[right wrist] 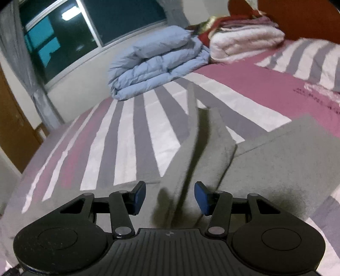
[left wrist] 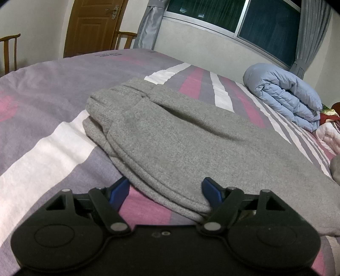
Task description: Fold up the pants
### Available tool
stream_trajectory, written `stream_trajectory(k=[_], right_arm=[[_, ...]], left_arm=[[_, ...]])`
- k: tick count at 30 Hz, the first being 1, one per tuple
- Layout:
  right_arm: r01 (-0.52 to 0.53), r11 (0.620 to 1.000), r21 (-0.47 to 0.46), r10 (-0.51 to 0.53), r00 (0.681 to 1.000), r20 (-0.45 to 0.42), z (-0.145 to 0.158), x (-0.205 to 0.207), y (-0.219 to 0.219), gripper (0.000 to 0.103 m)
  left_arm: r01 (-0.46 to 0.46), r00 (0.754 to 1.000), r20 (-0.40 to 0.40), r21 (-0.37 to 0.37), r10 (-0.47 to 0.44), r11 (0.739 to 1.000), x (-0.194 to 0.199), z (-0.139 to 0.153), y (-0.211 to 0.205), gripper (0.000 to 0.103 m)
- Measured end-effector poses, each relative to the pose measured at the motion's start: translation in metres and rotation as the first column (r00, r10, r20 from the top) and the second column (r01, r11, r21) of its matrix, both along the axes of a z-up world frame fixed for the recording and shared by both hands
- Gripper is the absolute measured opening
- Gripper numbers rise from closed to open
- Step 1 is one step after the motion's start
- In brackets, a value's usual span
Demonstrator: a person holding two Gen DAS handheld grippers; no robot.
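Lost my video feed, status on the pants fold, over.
Left tool open over the grey pants hem. Right tool open, nothing gripped. Pants partly folded on bed. Nothing in the way.

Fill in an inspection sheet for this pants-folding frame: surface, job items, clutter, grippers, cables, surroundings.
Surface: bed with striped bedcover, pink, grey and white.
Job's things: grey pants lying partly folded on the cover.
Clutter: folded blue duvet, white blanket stack near the headboard.
Grippers: left gripper open, pants edge between its fingers; right gripper open above the pants, gripping nothing.
Cables: nothing seen.
Surroundings: window, grey curtains, wooden door, chair.
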State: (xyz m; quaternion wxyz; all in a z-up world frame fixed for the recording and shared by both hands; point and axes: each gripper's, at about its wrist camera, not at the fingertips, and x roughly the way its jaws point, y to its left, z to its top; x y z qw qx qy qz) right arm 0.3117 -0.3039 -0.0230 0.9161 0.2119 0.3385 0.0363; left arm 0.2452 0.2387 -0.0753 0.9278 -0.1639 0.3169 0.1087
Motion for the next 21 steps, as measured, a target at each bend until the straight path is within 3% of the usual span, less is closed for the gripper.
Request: stream_trajectory(k=[4,9,10,11,14,17,19,21], right_arm=[[-0.014,0.999,0.039,0.014,1.000,-0.005,-0.006,0.008,-0.010,0.052],[-0.049,0.999,-0.008,0.048,0.998,-0.049,-0.016,0.027,-0.001,0.051],[-0.069,0.997,-0.019,0.068,0.996,-0.055,-0.019,0.035,0.000,0.022],[-0.083,0.996,-0.018,0.082,0.994,-0.066,-0.020,0.041,0.000,0.004],[-0.037,0.999,-0.038,0.038,0.999,0.011,-0.005,0.034,-0.013,0.005],[0.029,1.000,0.011,-0.030,0.998,0.064,0.005,0.002,-0.043,0.005],[0.061,0.997,0.054,-0.063,0.997,0.052,-0.002,-0.019,-0.064,0.005],[0.095,0.991,0.091,-0.094,0.995,-0.015,-0.023,-0.035,-0.080,0.005]], left_arm=[[0.000,1.000,0.000,0.006,0.000,1.000,0.000,0.000,0.000,0.070],[0.000,1.000,0.000,0.008,0.000,1.000,0.001,0.000,0.000,0.070],[0.000,1.000,-0.001,0.008,0.000,1.000,0.001,0.000,0.000,0.070],[0.000,1.000,-0.001,0.007,0.000,1.000,0.001,0.000,0.000,0.070],[0.000,1.000,0.000,0.007,0.000,1.000,0.001,0.000,0.000,0.070],[0.000,1.000,0.002,0.006,0.000,1.000,0.000,-0.001,-0.001,0.070],[0.002,1.000,0.003,0.007,-0.002,1.000,0.000,-0.001,-0.001,0.071],[0.003,1.000,0.002,0.010,-0.003,1.000,0.000,-0.001,-0.001,0.071]])
